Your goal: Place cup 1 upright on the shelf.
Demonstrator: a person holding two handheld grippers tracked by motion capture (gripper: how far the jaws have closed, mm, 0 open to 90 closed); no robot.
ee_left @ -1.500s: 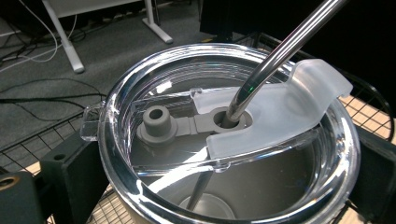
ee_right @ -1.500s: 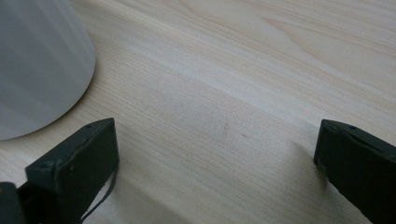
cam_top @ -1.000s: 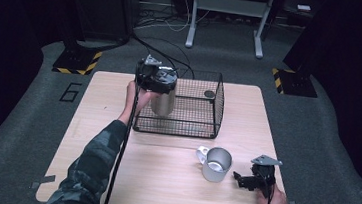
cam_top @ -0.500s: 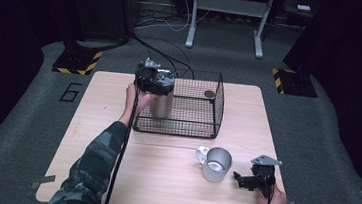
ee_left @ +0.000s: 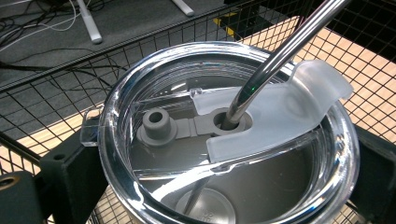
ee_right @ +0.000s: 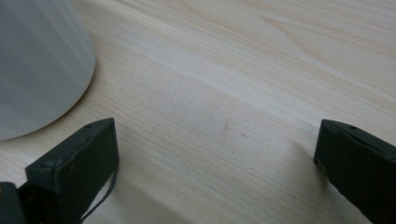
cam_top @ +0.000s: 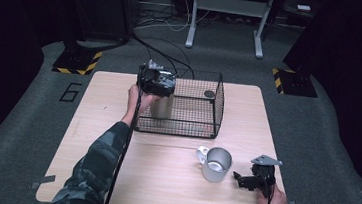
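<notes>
A steel tumbler (ee_left: 224,140) with a clear lid and a metal straw (ee_left: 280,51) stands upright in the left end of a black wire basket (cam_top: 201,129). My left gripper (cam_top: 156,85) comes down on it from above, and its jaws press the tumbler's rim from both sides. A steel mug (cam_top: 216,163) with its handle to the left sits on the table near the front right. My right gripper (cam_top: 246,181) rests just right of the mug (ee_right: 37,60), open, with bare wood between its fingers (ee_right: 74,163).
A small dark disc (cam_top: 209,93) lies in the basket's far right corner. The wooden table (cam_top: 103,104) has bare room at the left and the front middle. Cables and a stand's legs (cam_top: 224,21) lie on the floor beyond the table.
My left gripper and the tumbler have sunk slightly lower in the basket. The right gripper and the mug have not moved.
</notes>
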